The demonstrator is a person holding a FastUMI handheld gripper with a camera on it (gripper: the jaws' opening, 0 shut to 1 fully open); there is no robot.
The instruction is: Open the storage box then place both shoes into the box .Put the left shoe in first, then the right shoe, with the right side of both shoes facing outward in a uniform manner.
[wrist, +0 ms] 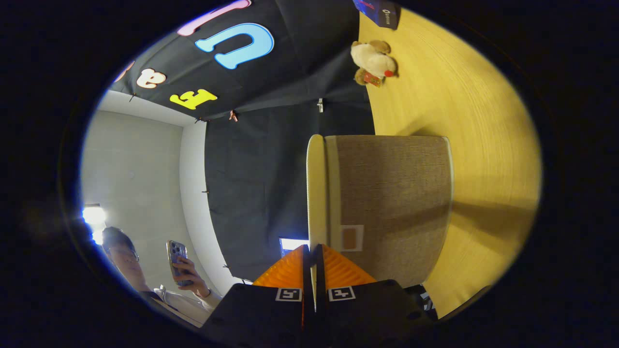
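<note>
Storage box point(391, 203) lid point(316, 193) was pinched edge-on between the closed claw point(314, 253) fingers, barely lifted; shoes were not yet placed.

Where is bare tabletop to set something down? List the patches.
Bare wooden tabletop lies between the fabric storage box and the plush toy, and again on the box's opposite side. It is crowded only around the plush toy and the blue carton. The fingers are shut on the box's lid.
</note>
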